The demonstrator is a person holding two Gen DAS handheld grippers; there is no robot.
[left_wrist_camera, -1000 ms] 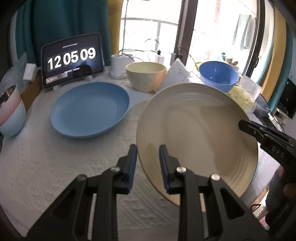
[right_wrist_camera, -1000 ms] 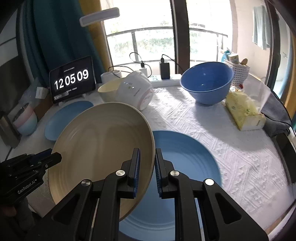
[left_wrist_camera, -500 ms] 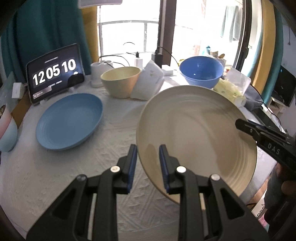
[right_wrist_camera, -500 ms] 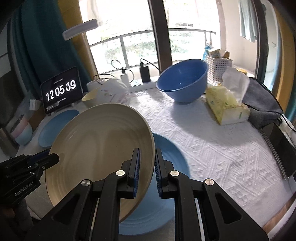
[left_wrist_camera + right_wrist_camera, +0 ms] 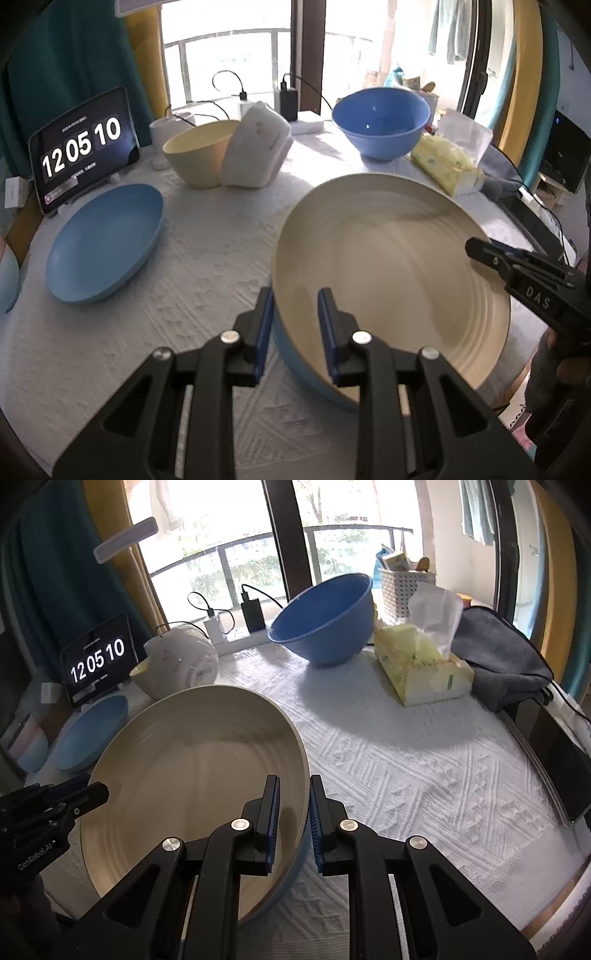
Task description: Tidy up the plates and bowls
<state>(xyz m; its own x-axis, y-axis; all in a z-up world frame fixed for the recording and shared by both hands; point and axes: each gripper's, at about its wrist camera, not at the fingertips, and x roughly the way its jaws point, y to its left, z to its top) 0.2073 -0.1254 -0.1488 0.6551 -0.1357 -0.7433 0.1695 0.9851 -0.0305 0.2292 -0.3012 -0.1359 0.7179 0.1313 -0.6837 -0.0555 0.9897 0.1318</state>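
A large beige plate [image 5: 391,269] [image 5: 195,775] is carried by both grippers. My left gripper [image 5: 295,325] is shut on its left rim, and my right gripper [image 5: 293,812] is shut on its right rim. Each gripper also shows in the other's view, the right gripper [image 5: 517,273] and the left gripper [image 5: 55,805]. The plate lies low over a blue plate, of which only an edge [image 5: 295,354] [image 5: 291,871] shows; I cannot tell if they touch. A second blue plate [image 5: 107,240] [image 5: 92,734] lies at the left. At the back stand a beige bowl [image 5: 199,151] and a blue bowl [image 5: 380,122] [image 5: 325,620].
A tablet clock [image 5: 83,147] and a white device [image 5: 255,147] stand at the back. A tissue pack [image 5: 421,664] and a grey cloth [image 5: 498,657] lie at the right. Stacked pastel bowls [image 5: 26,746] sit at the far left. The white cloth table [image 5: 424,775] ends near the front.
Both grippers have carried the beige plate to the right and slightly down. It now covers nearly all of the blue plate that showed beside it before.
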